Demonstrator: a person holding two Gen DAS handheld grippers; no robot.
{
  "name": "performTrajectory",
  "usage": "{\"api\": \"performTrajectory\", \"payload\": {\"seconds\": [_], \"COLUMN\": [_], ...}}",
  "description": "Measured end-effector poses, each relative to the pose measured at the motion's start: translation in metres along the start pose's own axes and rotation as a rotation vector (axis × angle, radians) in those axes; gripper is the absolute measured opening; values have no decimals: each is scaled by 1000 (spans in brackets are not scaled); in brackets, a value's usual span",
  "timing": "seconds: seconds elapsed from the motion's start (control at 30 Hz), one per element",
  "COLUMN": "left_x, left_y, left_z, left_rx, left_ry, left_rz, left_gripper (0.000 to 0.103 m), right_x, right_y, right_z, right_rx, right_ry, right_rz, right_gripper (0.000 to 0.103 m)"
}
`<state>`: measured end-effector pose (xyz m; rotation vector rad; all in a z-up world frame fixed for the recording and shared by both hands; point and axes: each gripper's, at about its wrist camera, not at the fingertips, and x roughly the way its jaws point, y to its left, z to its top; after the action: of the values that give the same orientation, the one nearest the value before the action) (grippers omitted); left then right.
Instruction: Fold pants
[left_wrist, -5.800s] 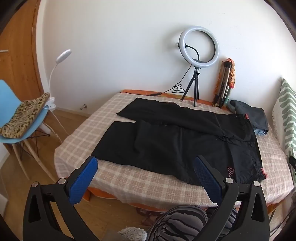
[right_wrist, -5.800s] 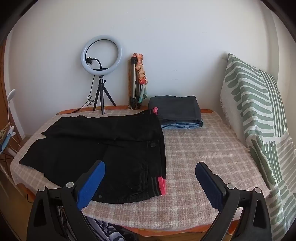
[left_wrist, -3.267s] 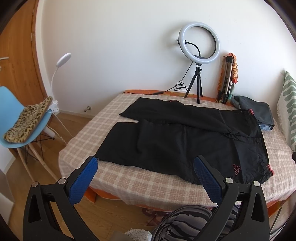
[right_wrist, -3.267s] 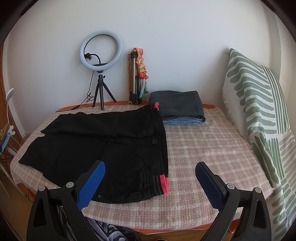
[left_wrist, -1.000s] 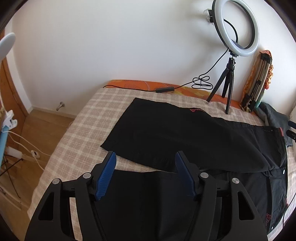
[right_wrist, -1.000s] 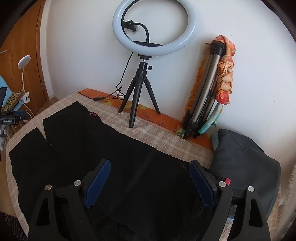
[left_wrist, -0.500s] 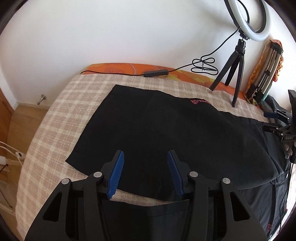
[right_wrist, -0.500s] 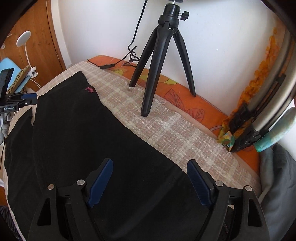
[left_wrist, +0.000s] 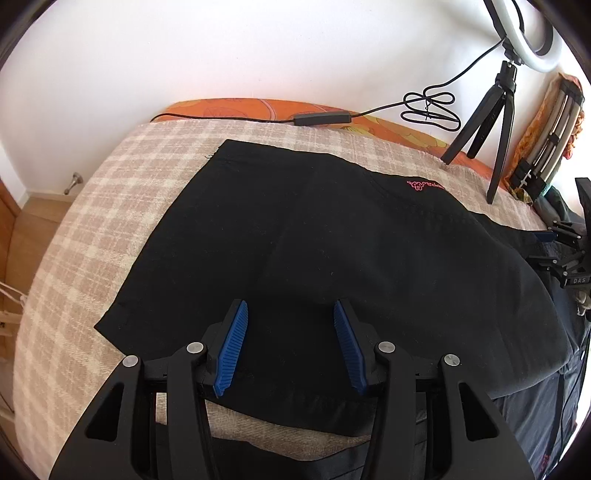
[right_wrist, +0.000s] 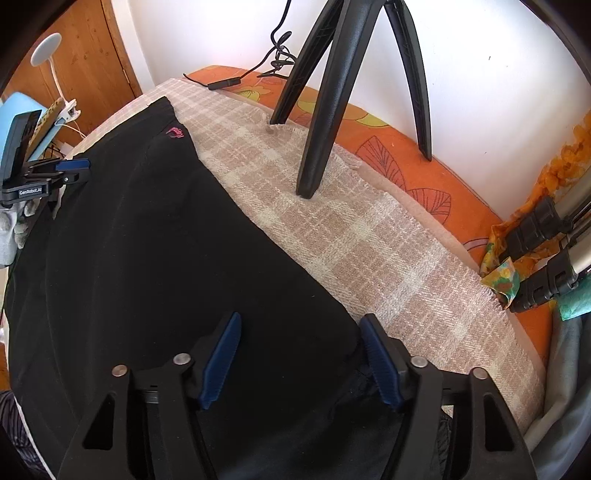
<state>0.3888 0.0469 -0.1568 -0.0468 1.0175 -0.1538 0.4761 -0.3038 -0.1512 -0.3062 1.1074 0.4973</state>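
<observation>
Black pants (left_wrist: 332, 236) lie spread flat on the checked bedspread (left_wrist: 110, 221). Left gripper (left_wrist: 288, 347) is over the far leg near its hem, jaws apart, grasping nothing. Right gripper (right_wrist: 301, 354) is over the same leg's far edge, likewise parted.

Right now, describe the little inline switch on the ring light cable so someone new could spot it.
Start at the bed with the checked blanket and look to its far edge, where an orange strip runs along the white wall. On that strip lies a thin black cable; the inline switch is the slim black bar partway along it, thicker than the cord.
</observation>
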Motion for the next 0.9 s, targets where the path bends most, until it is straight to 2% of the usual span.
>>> {"api": "performTrajectory", "payload": {"seconds": [0.13,0.2,0.37,0.43,0.57,0.7,0.9], "left_x": [2,3,-3,-10,-27,-41,-56], "left_y": [-3,-5,6,13,24,29,16], "left_z": [1,2,8,11,14,18,24], "left_rx": [15,24,-49,-81,-175,-254,-336], "left_ry": [-1,1,24,19,0,-21,-32], "left_rz": [19,27,-10,-32,-81,-124,-213], "left_gripper": [47,48,57,57,65,65,65], "right_x": [-10,-16,-65,-89,-123,-129,-116], "right_y": [16,29,53,68,116,167,216], "right_z": [-6,-7,-16,-25,-50,-78,-112], "right_rx": [-16,-48,-19,-22,-95,-171,-228], "right_ry": [-4,-9,-164,-225,-312,-330,-298], "right_rz": [-36,-91,-138,-131,-165,-167,-115], "right_gripper": [14,10,6,5,5,5,5]}}
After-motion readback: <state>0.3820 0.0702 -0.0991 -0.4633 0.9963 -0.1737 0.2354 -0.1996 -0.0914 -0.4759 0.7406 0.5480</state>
